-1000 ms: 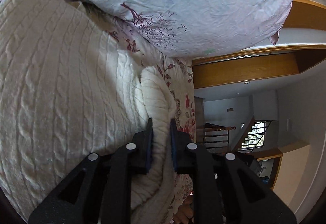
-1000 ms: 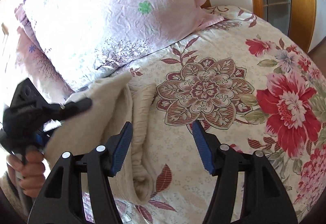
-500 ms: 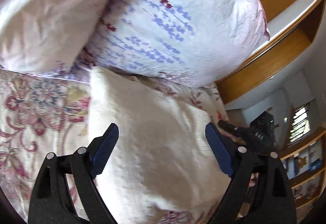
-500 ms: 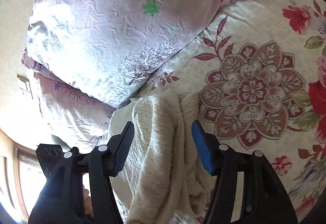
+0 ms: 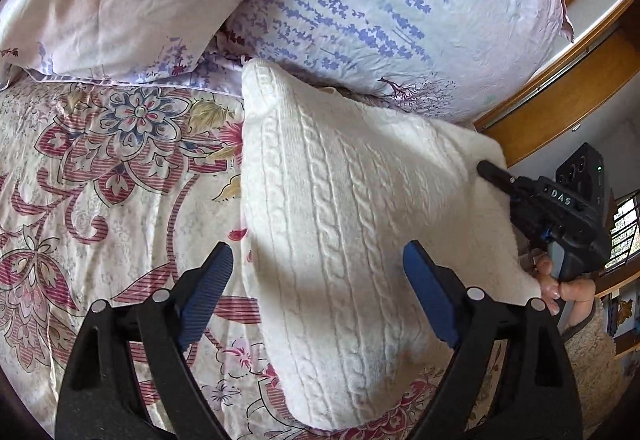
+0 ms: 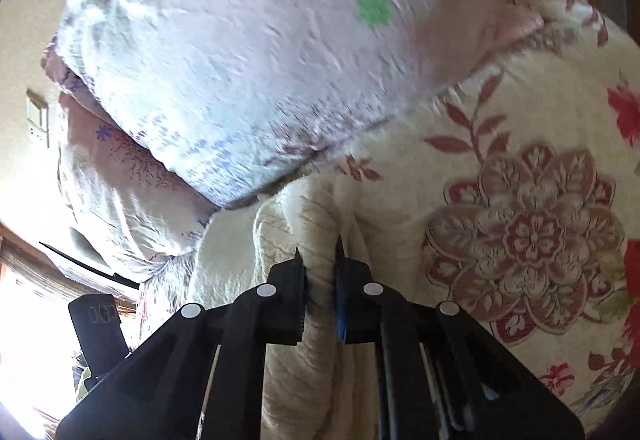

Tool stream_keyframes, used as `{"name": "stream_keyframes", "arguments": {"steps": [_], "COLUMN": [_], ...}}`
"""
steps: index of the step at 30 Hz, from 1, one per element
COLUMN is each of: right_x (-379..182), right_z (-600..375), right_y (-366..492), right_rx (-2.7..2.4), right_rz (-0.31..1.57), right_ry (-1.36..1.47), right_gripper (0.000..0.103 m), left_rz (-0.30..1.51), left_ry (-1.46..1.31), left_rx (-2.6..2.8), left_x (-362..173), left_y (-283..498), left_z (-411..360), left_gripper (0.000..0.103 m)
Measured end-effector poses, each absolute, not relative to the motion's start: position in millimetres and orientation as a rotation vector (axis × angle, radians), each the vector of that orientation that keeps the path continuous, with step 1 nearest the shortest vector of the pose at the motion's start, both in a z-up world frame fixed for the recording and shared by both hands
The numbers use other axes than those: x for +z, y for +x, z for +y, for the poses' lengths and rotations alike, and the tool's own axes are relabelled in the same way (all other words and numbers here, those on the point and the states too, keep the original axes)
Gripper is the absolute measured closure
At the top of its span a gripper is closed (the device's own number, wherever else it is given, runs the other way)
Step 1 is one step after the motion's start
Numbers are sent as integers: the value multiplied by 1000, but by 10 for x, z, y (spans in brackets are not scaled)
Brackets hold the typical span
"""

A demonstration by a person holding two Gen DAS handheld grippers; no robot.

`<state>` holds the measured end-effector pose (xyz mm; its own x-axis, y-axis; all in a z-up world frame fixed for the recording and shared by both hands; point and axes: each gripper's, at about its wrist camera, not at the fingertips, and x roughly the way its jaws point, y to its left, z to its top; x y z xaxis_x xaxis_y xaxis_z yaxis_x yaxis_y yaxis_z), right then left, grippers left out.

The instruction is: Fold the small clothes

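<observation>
My left gripper (image 5: 316, 296) has let go, fingers wide apart over the cream cable-knit sweater (image 5: 360, 224) on the bed (image 5: 100, 200); my right gripper (image 6: 320, 280) has just closed, fingers clamped on its folded edge, ready to fold.

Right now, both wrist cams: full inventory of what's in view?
sweater: 1, cream cable-knit, on the bedspread below the pillows
pillows: 2, pale lilac, sprig print, at the head of the bed
bedspread: 1, cream, red and pink flowers, under everything
wooden frame: 1, orange-brown, beyond the pillows
left hand-held gripper: 1, black, blue pads, open above the sweater
right hand-held gripper: 1, black, has just closed on a sweater fold
hand: 1, holding the right hand-held gripper's grip
</observation>
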<state>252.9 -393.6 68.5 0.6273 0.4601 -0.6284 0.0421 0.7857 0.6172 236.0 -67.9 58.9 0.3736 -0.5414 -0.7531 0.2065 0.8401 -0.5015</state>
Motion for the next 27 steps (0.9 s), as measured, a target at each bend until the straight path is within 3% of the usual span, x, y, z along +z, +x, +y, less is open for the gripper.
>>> {"name": "stream_keyframes", "arguments": {"steps": [3, 8, 10, 11, 12, 16, 23, 27], "right_x": [743, 344, 393, 423, 471, 566, 573, 602], "right_z": [-3922, -3922, -3994, -4049, -4087, -4155, -4144, -4088], "right_y": [2563, 2674, 2596, 2534, 2450, 2112, 1595, 1469], "right_rx": [225, 151, 161, 168, 180, 256, 301, 341], "right_rz": [841, 1007, 989, 978, 960, 959, 939, 929], "right_ry": [611, 625, 706, 736, 761, 788, 817, 788], "right_gripper": [92, 88, 77, 64, 61, 61, 61, 61], "left_rz": [1093, 1117, 1118, 1122, 1126, 1110, 895, 879], "left_ry": [-349, -371, -381, -389, -397, -361, 30, 210], "left_rx": [-490, -488, -492, -496, -502, -565, -664, -621], "left_x": [544, 424, 408, 403, 386, 425, 661, 549], "left_y": [2415, 2482, 2482, 2483, 2515, 2412, 1559, 1325], "left_z": [-709, -716, -678, -661, -664, -569, -598, -766], "left_gripper": [16, 16, 16, 16, 16, 17, 17, 16]}}
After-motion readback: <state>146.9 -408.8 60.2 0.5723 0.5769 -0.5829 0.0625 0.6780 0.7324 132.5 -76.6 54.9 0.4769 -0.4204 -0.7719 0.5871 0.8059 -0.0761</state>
